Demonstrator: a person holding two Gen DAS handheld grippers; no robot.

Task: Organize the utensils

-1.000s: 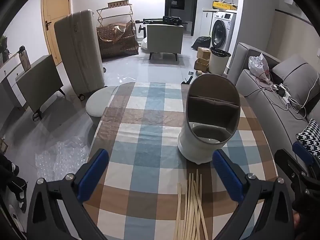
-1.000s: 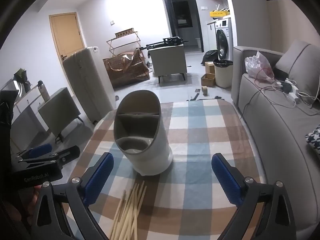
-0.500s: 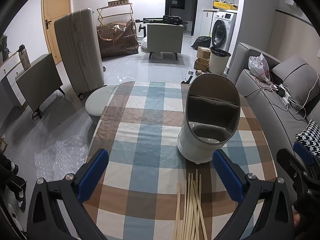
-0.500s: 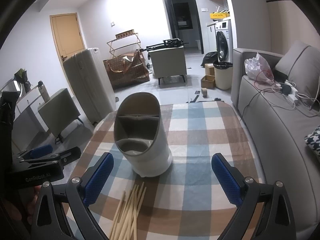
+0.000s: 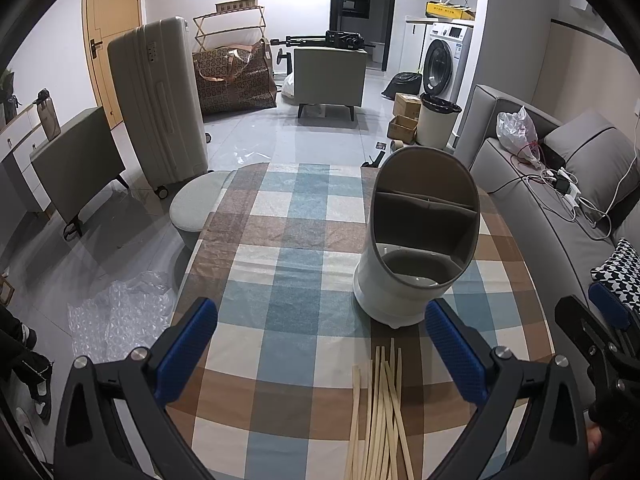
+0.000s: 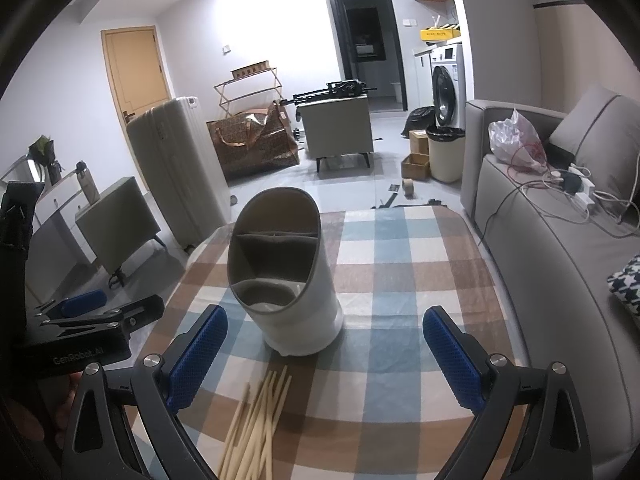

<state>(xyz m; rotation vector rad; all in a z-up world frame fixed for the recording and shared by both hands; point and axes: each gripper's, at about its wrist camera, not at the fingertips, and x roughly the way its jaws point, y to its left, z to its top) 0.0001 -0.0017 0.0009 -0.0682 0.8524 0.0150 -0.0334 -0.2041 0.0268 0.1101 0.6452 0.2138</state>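
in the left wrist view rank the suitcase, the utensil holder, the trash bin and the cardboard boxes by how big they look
1. suitcase
2. utensil holder, though nearness to the camera enlarges it
3. trash bin
4. cardboard boxes, partly hidden by the bin

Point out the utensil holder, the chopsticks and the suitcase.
utensil holder [image 5: 400, 300], left wrist view, on its white outer wall near the base.
chopsticks [image 6: 256, 420], right wrist view, on the middle of the bundle lying on the table.
suitcase [image 5: 160, 100], left wrist view, on its front shell.
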